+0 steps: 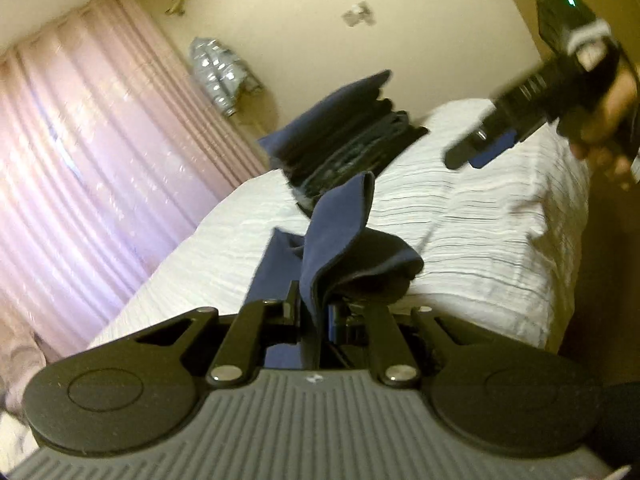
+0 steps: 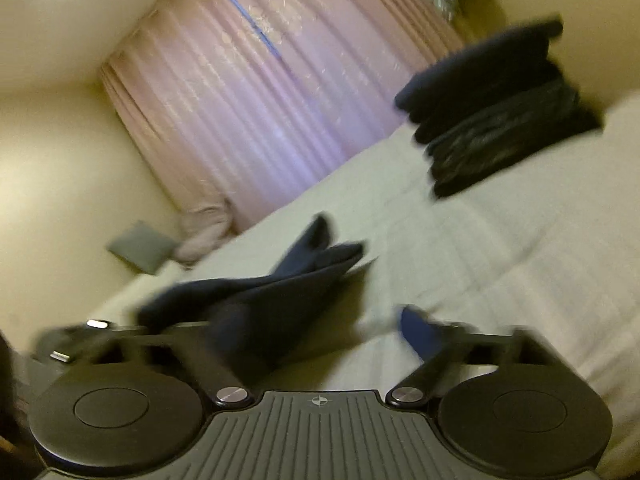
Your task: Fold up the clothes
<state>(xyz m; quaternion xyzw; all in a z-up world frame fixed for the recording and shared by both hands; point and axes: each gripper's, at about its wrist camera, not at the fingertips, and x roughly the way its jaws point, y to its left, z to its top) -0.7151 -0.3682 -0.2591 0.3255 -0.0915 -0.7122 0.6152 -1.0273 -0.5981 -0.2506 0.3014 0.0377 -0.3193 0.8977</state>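
Left wrist view: the left tongs (image 1: 316,304) are clenched on a navy cloth (image 1: 340,236), the fabric bunched between the closed fingers and rising in a folded flap straight ahead of them. Part of the cloth drapes off to the right of the tongs, part hangs down on the left. Beneath it lies the white bed (image 1: 480,232), its cover ribbed with fine lines. Further ahead of the tongs, a stack of folded dark clothes (image 1: 348,136) sits on the bed. Up and to the right, the right tongs (image 1: 476,152) hover above the bed, well apart from the cloth, gripped by a hand (image 1: 604,120).

Right wrist view, heavily blurred: the right tongs (image 2: 328,332) are released, fingers spread wide with only bed between them. The navy cloth (image 2: 276,280) stretches from their left finger forward, lifted off the bed (image 2: 500,248). Far ahead and to the right, the dark stack (image 2: 492,116) rests on the bed. Beyond everything hangs a pink curtain (image 2: 256,104).
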